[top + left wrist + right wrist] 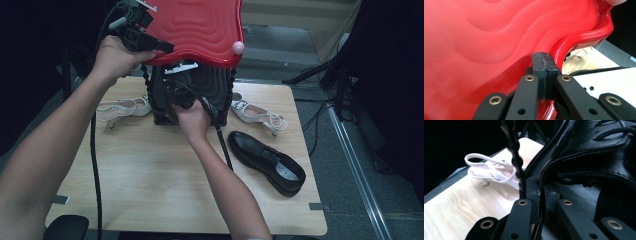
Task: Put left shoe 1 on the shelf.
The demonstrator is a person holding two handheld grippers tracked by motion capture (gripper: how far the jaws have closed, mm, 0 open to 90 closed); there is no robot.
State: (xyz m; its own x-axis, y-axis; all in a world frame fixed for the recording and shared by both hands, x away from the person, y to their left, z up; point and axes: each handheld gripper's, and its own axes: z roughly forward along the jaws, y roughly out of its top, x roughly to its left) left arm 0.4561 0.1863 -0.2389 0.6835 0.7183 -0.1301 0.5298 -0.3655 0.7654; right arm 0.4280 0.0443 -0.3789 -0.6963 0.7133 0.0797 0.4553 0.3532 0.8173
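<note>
Left gripper (150,44), jaws pressed together, props the red lid (200,30); right gripper (540,195) pinches a black shoe's (594,152) edge inside the case (212,87). Next move, judged: seat or withdraw it.

Hidden and cut-off parts around the open red case

The red lid (200,27) runs off the high view's top edge and covers the case's upper interior; the right hand (192,120) masks the right gripper (541,195) and the black shoe (596,147) inside, which is cropped in the right gripper view. The left white sandal (122,107) disappears partly behind the case (210,85).
</note>
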